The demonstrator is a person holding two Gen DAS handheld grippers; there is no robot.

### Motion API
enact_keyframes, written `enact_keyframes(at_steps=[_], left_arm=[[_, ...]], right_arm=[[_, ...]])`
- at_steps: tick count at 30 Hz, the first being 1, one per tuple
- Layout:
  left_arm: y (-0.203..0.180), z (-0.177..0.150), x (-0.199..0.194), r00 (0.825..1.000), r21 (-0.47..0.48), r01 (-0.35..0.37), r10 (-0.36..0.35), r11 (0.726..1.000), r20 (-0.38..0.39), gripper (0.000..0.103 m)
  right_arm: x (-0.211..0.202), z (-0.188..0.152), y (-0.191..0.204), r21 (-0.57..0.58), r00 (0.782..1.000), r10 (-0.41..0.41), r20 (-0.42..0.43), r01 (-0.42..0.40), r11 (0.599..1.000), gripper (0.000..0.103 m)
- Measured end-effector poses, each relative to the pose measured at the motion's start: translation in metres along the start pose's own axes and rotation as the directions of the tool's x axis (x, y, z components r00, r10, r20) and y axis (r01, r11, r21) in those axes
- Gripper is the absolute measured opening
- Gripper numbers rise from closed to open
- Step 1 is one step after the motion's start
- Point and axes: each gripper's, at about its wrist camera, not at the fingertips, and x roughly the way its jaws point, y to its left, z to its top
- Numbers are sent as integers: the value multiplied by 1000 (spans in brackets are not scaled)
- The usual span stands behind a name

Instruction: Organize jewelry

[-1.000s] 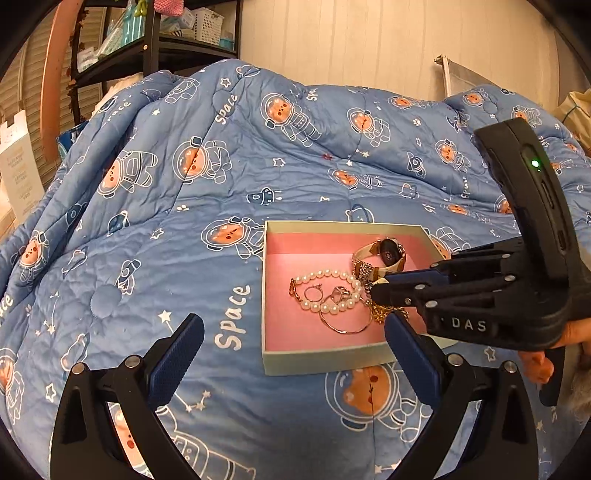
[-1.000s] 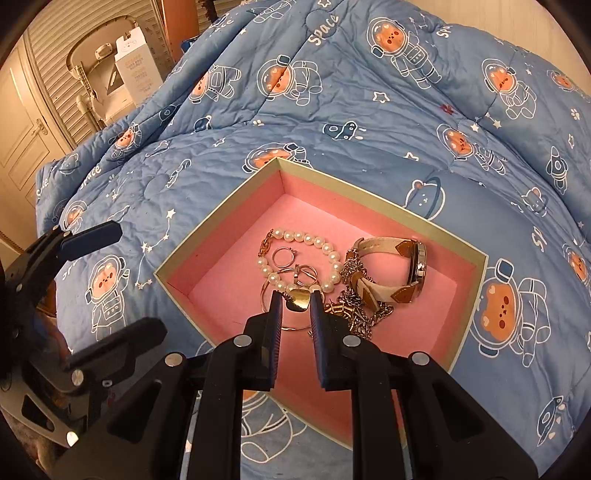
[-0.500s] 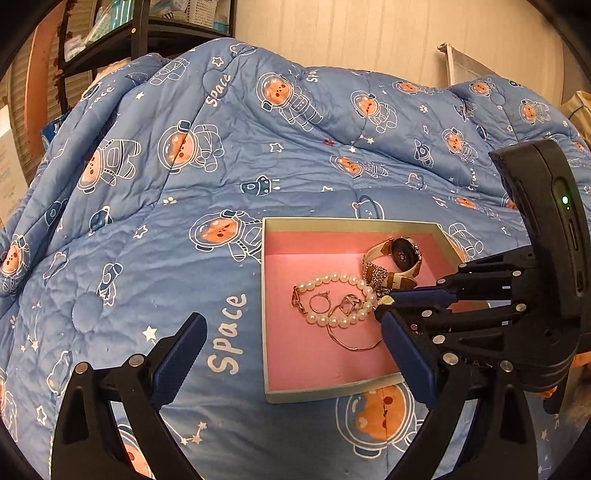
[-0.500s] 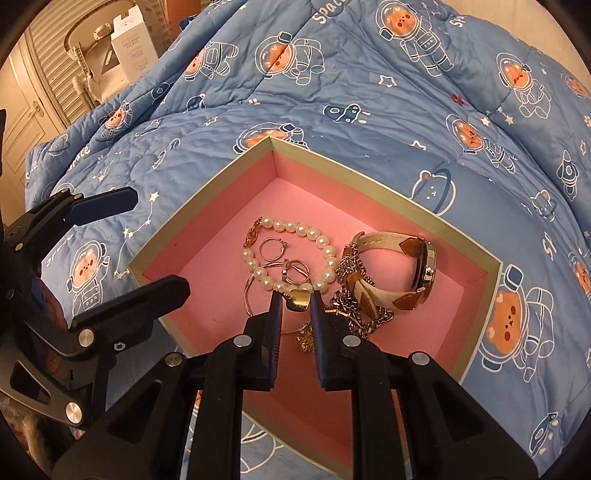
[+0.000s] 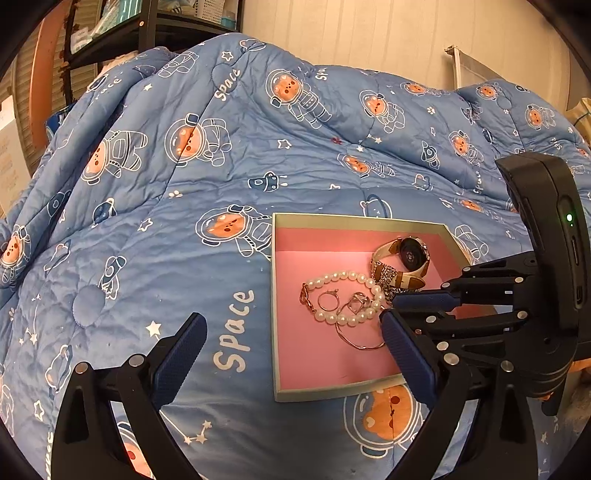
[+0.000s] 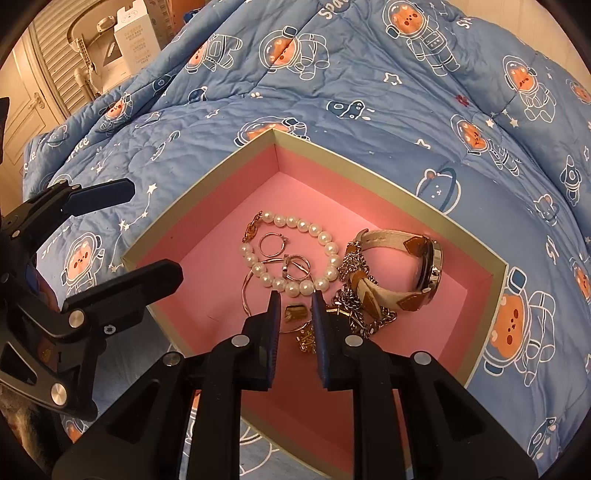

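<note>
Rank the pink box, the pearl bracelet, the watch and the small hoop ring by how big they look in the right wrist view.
1. pink box, by far the largest.
2. pearl bracelet and watch: they look alike in extent, so no ranking between them.
3. small hoop ring, smallest, lying inside the bracelet's loop.

— What sort of place is this?
— A home bedroom: a blue quilted astronaut-bear bedspread (image 5: 221,177) spreads beyond the fingers, with a black metal storage shelf (image 5: 147,33) and a cream louvred wardrobe door (image 6: 55,62) behind
</note>
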Motion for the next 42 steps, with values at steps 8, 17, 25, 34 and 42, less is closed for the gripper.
enact_keyframes(at_steps=[8,17,25,34,42], left_arm=[[5,1,-4,1000,-24,-5,5,1000,10,94],[18,-4,-23,999,-91,-17,21,996,37,94],[10,-23,-55,998,-80,-34,38,996,49,96],[10,-57,-105,996,-122,-63,71,990,63,96],[-9,-88,-164,993,-107,-58,69,993,95,96]], right_arm=[[-7,1,-1,10,999,-13,29,13,1000,45],[-33,-3,4,11,992,-70,101,69,998,45],[-82,-31,25,56,948,-187,259,179,982,77],[-128,-83,44,143,907,-286,309,253,957,93],[-180,-143,70,262,903,-273,333,189,946,96]])
